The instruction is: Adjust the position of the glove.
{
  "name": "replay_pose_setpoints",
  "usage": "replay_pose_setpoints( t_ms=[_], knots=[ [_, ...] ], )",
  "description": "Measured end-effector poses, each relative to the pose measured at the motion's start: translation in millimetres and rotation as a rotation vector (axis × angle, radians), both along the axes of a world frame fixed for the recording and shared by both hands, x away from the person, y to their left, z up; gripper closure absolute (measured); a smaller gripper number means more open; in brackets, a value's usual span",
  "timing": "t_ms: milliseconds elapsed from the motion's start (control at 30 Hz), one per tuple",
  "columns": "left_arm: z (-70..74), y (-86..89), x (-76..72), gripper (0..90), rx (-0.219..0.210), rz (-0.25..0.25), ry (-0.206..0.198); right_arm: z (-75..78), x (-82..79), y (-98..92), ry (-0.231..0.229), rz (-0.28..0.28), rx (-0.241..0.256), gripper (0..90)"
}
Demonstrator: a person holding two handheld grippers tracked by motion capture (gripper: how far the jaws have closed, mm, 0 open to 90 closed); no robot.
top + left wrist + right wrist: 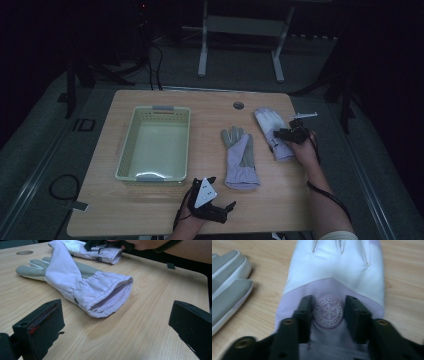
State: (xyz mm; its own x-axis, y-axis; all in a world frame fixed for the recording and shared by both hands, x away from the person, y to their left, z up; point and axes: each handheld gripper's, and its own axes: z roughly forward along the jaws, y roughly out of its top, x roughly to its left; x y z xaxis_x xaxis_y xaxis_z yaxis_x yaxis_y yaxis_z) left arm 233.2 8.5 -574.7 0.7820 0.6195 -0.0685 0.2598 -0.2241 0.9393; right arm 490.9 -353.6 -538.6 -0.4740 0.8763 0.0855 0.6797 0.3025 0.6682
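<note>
Two lilac and grey gloves lie on the wooden table (150, 205). The middle glove (240, 155) (75, 277) lies grey palm up, its cuff toward me. My left gripper (222, 192) (115, 315) is open wide just short of that cuff, touching nothing. The right glove (270, 122) (337, 265) lies with its white back up. My right gripper (281, 134) (328, 300) is down on it. Its jaws stand a little apart on either side of a round snowflake emblem (328, 312), which lies flat between them.
A pale green plastic basket (127, 145) with nothing in it stands at the table's left. A round cable hole (238, 105) sits near the far edge. Beyond the table are a dark floor and a desk frame (202, 55).
</note>
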Motion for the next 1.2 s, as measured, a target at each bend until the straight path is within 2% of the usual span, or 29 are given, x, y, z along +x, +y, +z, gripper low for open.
replay_pose_setpoints(
  t_ms=[167, 333, 467, 533, 733, 833, 933, 1033, 1200],
  knots=[
    [0.0, -0.1, 0.0, 0.1, 0.001, 0.001, 0.000, 4.4, -2.7, 7.0, 0.013, -0.029, -0.024, 75.9],
    [0.0, -0.3, -0.2, 0.1, 0.001, 0.002, -0.002, 14.2, -7.6, 6.1, 0.025, -0.072, 0.000, 79.2],
    [0.1, -0.2, -0.3, 0.1, 0.003, 0.002, -0.003, 28.4, -17.5, 2.9, 0.006, -0.094, -0.006, 80.1],
    [0.0, -0.3, -0.4, 0.1, 0.003, 0.003, -0.005, 37.4, -24.2, 0.2, -0.012, -0.110, 0.008, 80.1],
    [0.0, -0.4, -0.4, 0.1, 0.003, 0.004, -0.004, 66.7, -51.3, -5.0, -0.060, -0.136, 0.028, 80.1],
    [0.0, -0.5, -0.4, 0.1, 0.003, 0.004, -0.004, 81.0, -69.9, -8.6, -0.076, -0.145, 0.077, 80.0],
    [0.0, -0.5, -0.6, 0.1, 0.004, 0.004, -0.005, 90.6, -88.7, -10.6, -0.094, -0.157, 0.094, 80.0],
    [0.0, -0.6, -0.6, 0.1, 0.004, 0.005, -0.005, 95.1, -107.8, -11.6, -0.100, -0.172, 0.085, 79.9],
    [0.1, -0.7, -0.7, 0.1, 0.006, 0.004, -0.007, 92.0, -134.7, -14.0, -0.084, -0.190, 0.077, 80.0]
  ],
)
